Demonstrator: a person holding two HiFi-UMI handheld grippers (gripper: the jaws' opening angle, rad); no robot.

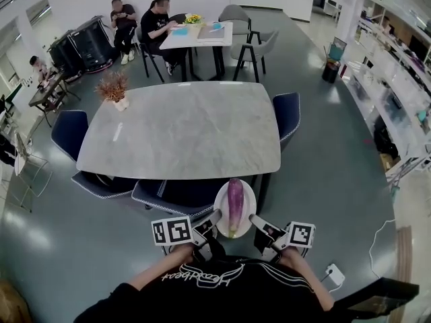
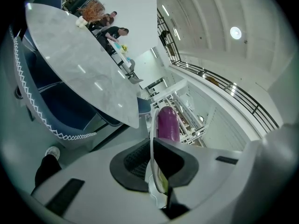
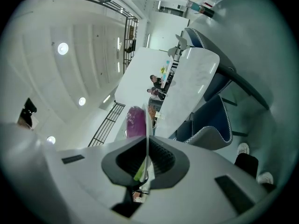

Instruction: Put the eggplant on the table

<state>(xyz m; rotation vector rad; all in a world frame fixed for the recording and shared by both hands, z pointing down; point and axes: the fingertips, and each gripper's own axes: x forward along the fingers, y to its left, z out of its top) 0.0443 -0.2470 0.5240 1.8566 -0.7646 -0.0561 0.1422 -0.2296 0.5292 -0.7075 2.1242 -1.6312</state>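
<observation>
Carry step, not yet at bench (image 1: 182, 130). L claw (image 1: 211, 221) & R claw (image 1: 258, 221) each pinch opposite rims of white plate (image 1: 219, 207). Eggplant (image 1: 234, 204) lies on it, just short of bench's near edge. Next, I'd judge: go fwd w/ plate level, lower onto bench.

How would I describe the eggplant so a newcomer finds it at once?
Start at the big grey marble table; just short of its near edge, a white plate is held up between the left gripper and the right gripper. The eggplant lies on that plate: long, glossy and purple, the only thing on it and the one dark colour among white parts.
</observation>
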